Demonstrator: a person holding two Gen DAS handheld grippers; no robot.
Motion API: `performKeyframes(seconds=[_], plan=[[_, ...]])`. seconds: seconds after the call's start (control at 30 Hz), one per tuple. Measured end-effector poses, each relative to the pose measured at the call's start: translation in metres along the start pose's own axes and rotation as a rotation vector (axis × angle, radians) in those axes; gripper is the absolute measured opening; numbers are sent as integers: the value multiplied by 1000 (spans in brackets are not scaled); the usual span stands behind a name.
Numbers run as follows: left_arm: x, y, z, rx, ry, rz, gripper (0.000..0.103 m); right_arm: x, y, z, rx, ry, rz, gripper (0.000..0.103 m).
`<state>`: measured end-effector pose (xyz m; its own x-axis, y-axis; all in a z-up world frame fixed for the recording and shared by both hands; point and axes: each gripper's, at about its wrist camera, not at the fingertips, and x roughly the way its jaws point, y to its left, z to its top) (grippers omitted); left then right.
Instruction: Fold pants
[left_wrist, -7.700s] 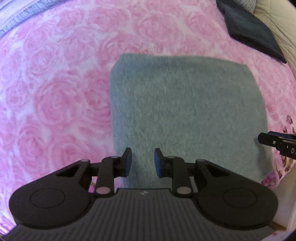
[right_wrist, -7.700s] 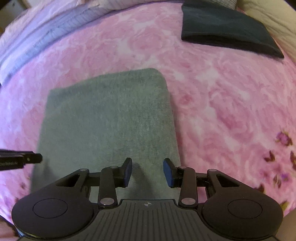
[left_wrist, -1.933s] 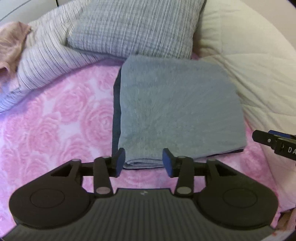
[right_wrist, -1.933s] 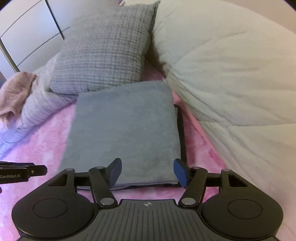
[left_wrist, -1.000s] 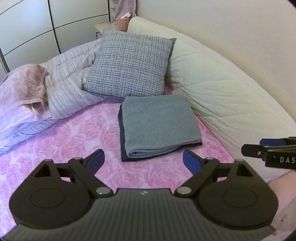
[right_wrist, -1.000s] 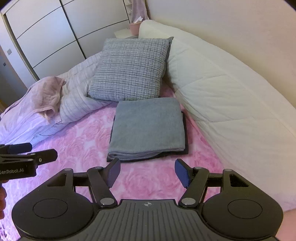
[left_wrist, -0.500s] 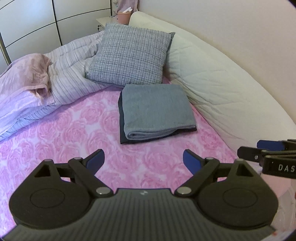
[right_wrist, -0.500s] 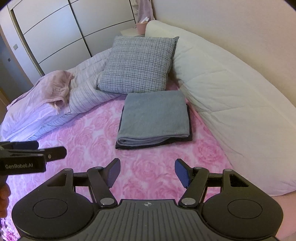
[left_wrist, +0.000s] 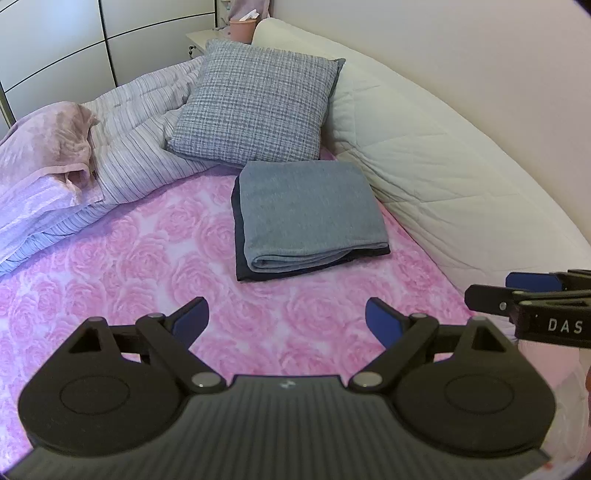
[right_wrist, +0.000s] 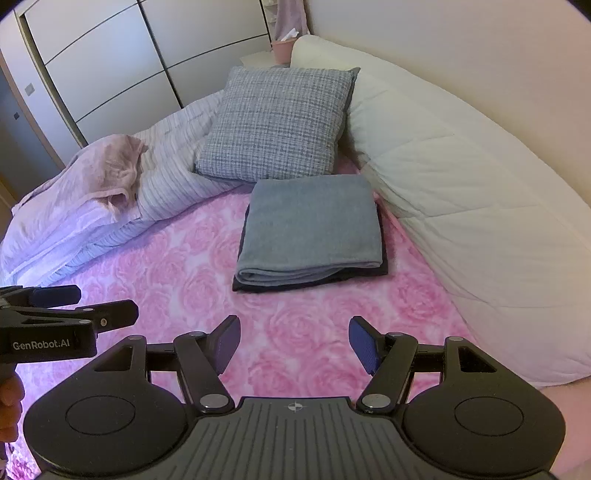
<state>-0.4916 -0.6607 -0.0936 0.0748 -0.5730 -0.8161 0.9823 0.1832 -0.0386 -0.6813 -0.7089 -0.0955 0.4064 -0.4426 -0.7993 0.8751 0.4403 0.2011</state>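
The grey pants (left_wrist: 306, 212) (right_wrist: 312, 227) lie folded into a flat rectangle on top of a dark folded garment (left_wrist: 239, 236) (right_wrist: 384, 264), on the pink rose bedspread (left_wrist: 147, 288) beside a grey checked pillow (left_wrist: 258, 107). My left gripper (left_wrist: 286, 319) hangs open well short of the stack, nothing between its blue pads. My right gripper (right_wrist: 293, 341) is open too, held back over the bedspread with empty jaws. Each gripper shows at the edge of the other's view: the right gripper (left_wrist: 517, 291) and the left gripper (right_wrist: 74, 306).
A cream quilted bolster (left_wrist: 443, 166) runs along the wall on the right. A striped duvet (left_wrist: 140, 147) and a crumpled pink cloth (left_wrist: 51, 147) are piled at the back left. White wardrobe doors (right_wrist: 110, 55) and a pink cup (right_wrist: 282, 50) stand behind.
Both grippers let go of the grey pants on the dark garment, opened wide and drew back from the stack. Over the last half second they barely moved.
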Motion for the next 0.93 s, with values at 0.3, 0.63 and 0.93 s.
performKeyframes(seconds=[0.3,0.63,0.93], plan=[[7,8,5,-5,13,15,90,11,8,7,-15,14,5,62],[13,9,10,0,16,16,90,25,11,15,-23,36,9,62],[20,2,18,2,25,24,90,28,-1,18,-21,47,10,62]])
